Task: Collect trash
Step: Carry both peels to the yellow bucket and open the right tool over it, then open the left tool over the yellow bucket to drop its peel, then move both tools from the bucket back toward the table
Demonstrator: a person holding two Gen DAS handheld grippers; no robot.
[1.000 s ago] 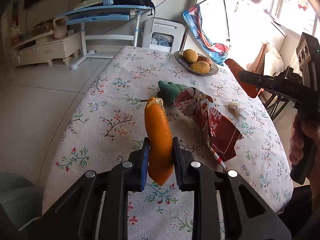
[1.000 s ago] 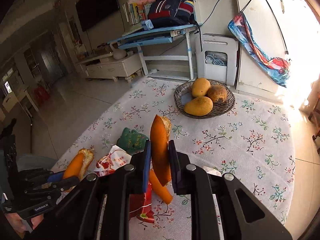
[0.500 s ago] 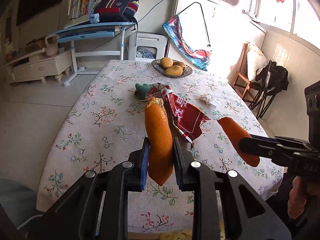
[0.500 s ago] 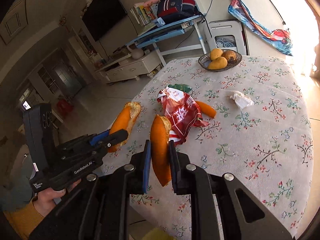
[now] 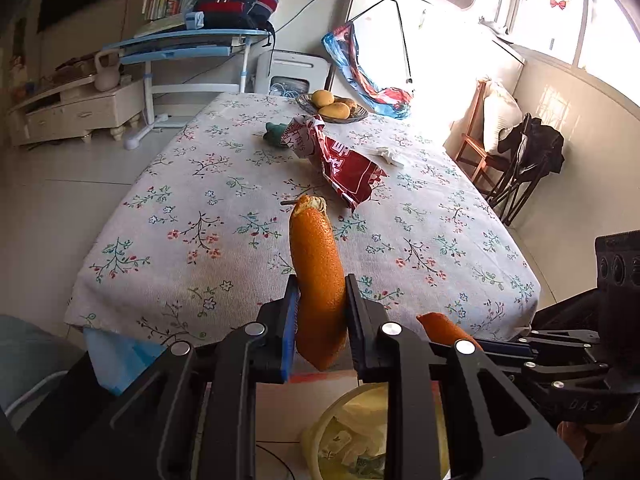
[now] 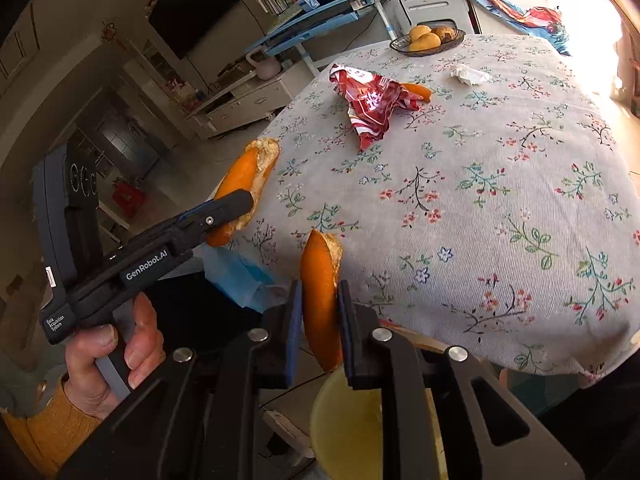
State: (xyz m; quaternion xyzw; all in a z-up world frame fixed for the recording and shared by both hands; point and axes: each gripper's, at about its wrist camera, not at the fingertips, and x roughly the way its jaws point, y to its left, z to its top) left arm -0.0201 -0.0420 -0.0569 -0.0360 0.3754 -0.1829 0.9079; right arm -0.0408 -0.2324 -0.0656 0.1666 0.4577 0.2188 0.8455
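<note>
From my left claw [image 5: 321, 312] I see it clamped on an orange peel [image 5: 318, 276], above a yellow bin [image 5: 352, 432]. From my right claw [image 6: 319, 320], it pinches another peel [image 6: 319, 280] over that bin; the red wrapper [image 6: 370, 104] lies on the table [image 6: 500, 200].

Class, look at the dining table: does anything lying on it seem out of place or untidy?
Yes. A crumpled red snack wrapper lies mid-table with an orange peel poking out beside it, and a scrunched white tissue sits nearer the fruit basket. All look like litter on the floral tablecloth.
</note>
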